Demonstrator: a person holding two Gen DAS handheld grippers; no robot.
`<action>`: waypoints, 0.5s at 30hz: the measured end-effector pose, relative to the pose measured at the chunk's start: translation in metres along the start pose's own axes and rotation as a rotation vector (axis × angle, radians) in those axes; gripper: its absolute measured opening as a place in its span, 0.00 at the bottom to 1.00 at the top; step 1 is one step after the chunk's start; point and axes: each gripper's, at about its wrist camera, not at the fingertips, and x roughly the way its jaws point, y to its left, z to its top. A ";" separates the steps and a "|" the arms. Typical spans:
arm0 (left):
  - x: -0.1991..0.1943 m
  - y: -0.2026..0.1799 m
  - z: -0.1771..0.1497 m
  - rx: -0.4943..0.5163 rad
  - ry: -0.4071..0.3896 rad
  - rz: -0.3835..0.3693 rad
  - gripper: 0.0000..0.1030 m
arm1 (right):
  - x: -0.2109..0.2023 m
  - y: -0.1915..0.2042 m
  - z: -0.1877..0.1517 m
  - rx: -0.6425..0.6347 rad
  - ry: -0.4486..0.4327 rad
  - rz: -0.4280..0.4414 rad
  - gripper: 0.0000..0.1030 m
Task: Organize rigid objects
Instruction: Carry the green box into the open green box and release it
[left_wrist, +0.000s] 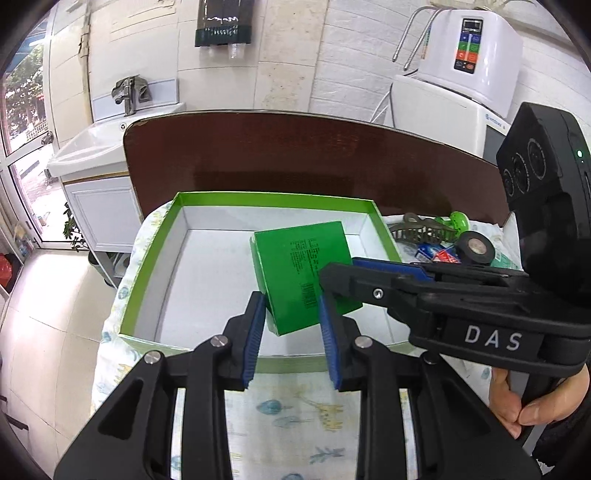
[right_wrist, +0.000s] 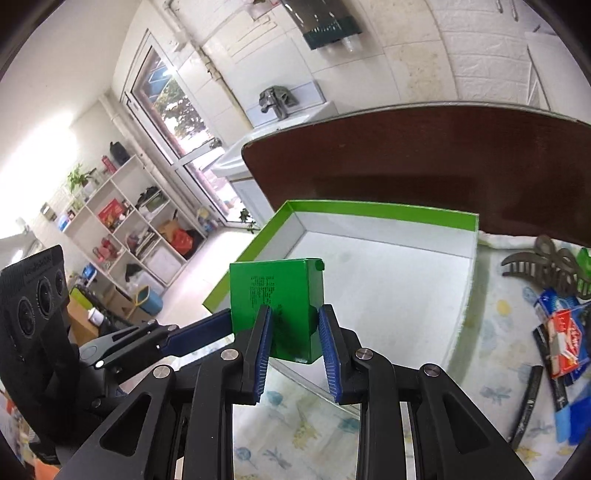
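Note:
A small green box (left_wrist: 301, 271) (right_wrist: 275, 299) is held in the air over the near edge of a shallow tray (left_wrist: 155, 258) (right_wrist: 388, 210) with green walls and a white floor. My left gripper (left_wrist: 291, 314) has its blue pads on both sides of the box. My right gripper (right_wrist: 295, 325) also has its pads on the box, from the right; it shows in the left wrist view (left_wrist: 369, 273). The left gripper shows in the right wrist view (right_wrist: 192, 336).
To the right of the tray on the patterned cloth (left_wrist: 295, 413) lie a dark hair claw (left_wrist: 421, 227) (right_wrist: 543, 269), a black tape roll (left_wrist: 474, 247), a green round item (left_wrist: 460, 221), red-blue packets (right_wrist: 565, 332) and a black pen (right_wrist: 526, 402). A brown board (left_wrist: 295, 158) stands behind.

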 end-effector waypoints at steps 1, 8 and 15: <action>0.003 0.008 -0.001 -0.010 0.006 0.003 0.26 | 0.009 0.002 0.001 0.008 0.010 0.008 0.28; 0.026 0.050 -0.002 -0.036 0.055 0.029 0.26 | 0.068 0.009 0.007 0.053 0.077 0.023 0.28; 0.039 0.072 -0.008 -0.053 0.095 0.057 0.25 | 0.101 0.010 0.008 0.095 0.133 0.026 0.28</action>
